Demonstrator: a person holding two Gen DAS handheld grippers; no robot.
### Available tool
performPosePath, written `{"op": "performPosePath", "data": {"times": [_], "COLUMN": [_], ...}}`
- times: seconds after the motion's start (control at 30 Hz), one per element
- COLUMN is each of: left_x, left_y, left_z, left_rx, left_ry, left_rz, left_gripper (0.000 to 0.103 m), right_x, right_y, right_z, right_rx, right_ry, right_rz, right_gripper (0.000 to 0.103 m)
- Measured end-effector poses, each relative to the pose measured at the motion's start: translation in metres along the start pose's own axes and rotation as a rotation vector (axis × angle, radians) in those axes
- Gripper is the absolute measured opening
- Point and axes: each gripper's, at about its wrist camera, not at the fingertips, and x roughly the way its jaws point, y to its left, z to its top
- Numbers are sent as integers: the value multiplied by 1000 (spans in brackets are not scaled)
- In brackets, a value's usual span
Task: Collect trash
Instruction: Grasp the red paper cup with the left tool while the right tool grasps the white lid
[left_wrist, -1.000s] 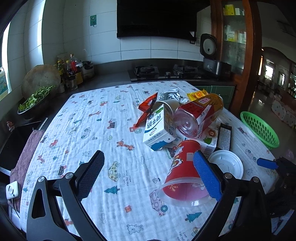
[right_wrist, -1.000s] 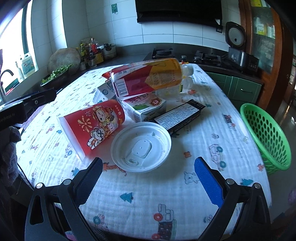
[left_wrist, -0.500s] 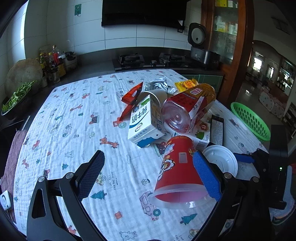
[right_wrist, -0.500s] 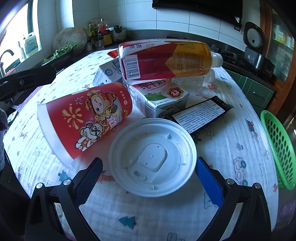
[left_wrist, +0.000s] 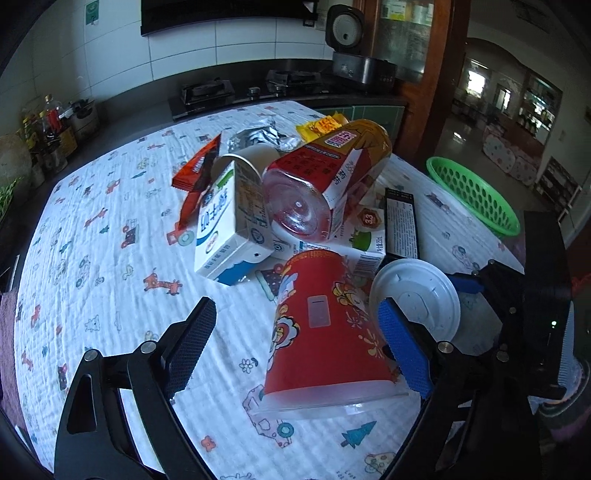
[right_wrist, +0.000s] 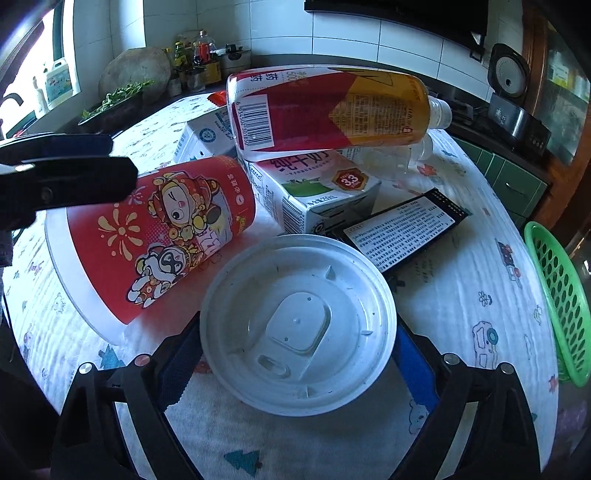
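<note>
A red cartoon-print paper cup (left_wrist: 321, 325) lies on its side on the patterned tablecloth (left_wrist: 110, 258). My left gripper (left_wrist: 295, 306) straddles it and its jaws are closing. The right pad (left_wrist: 402, 350) is at the cup's side and the left pad (left_wrist: 192, 343) stands well clear. A white plastic lid (right_wrist: 299, 325) lies flat next to the cup (right_wrist: 155, 236). My right gripper (right_wrist: 299, 332) has a finger on each side of the lid's rim. Its jaws are closing too, and the lid hides the fingertips.
Behind them lies a pile: a red-and-yellow labelled bottle (right_wrist: 325, 110) across a green milk carton (right_wrist: 314, 192), a blue milk carton (left_wrist: 221, 229), a black box (right_wrist: 402, 229), a white cup (left_wrist: 251, 155), wrappers (left_wrist: 195, 170). A green basket (right_wrist: 557, 306) sits at the table's right edge.
Both grippers have come down and in. The left now straddles the red cup, the right brackets the white lid. Both pairs of jaws have narrowed a little.
</note>
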Motion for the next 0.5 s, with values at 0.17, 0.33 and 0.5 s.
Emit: {"op": "performPosePath", "data": {"times": [0.17,0.33,0.5], "left_x": [17,32,44], "left_y": [-11,-17,-19], "left_z": [1,0,-1], "left_rx": [52,81,82], "left_ry": [76,132,170], "left_rz": [-53,-52,-38], "left_gripper": [81,77,74], "right_x": [-11,-23,-33], "right_y": [-4,-11,-20], "right_z": [-3,-6,-9], "right_rx": [12,28,39], "right_ry": [-17,-33,-45], "right_rz": [2,-12,-32], "right_gripper": [90,90,90]}}
